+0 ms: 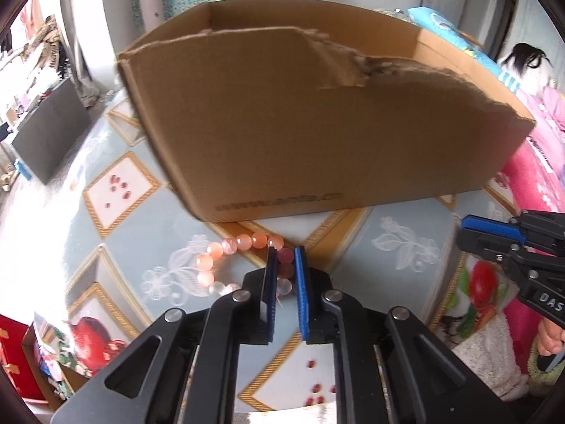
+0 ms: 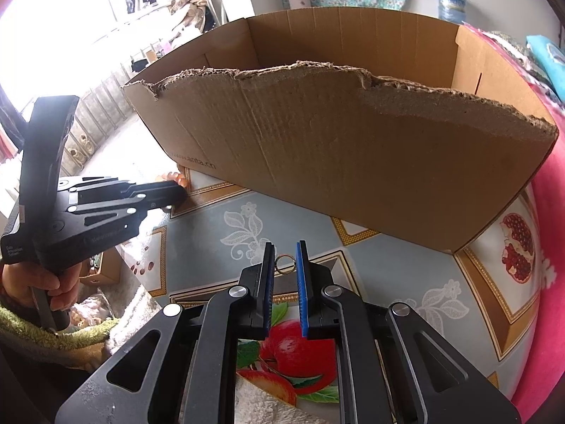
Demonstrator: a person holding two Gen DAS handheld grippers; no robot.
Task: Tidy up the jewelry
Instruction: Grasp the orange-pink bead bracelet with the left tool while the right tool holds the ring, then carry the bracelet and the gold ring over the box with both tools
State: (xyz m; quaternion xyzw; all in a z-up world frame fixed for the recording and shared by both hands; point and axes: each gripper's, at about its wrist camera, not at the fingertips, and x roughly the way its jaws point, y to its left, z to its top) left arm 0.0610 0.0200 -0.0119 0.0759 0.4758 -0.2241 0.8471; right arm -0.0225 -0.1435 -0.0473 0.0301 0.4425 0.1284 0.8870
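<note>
A pink and orange bead bracelet (image 1: 226,258) lies on the patterned tablecloth in front of a torn cardboard box (image 1: 317,123). My left gripper (image 1: 285,252) is closed on the right side of the bracelet, with beads between its fingers. In the right wrist view, a small gold ring (image 2: 284,263) stands between the fingers of my right gripper (image 2: 284,251), which are closed on it just above the tablecloth. The box (image 2: 353,148) stands right behind. The left gripper (image 2: 169,190) also shows at the left, its tip at the bracelet.
The tablecloth (image 2: 388,282) has fruit and flower prints. A pink blanket (image 2: 551,212) lies at the right edge. The right gripper (image 1: 494,233) shows at the right of the left wrist view. A dark cabinet (image 1: 49,134) stands on the floor at left.
</note>
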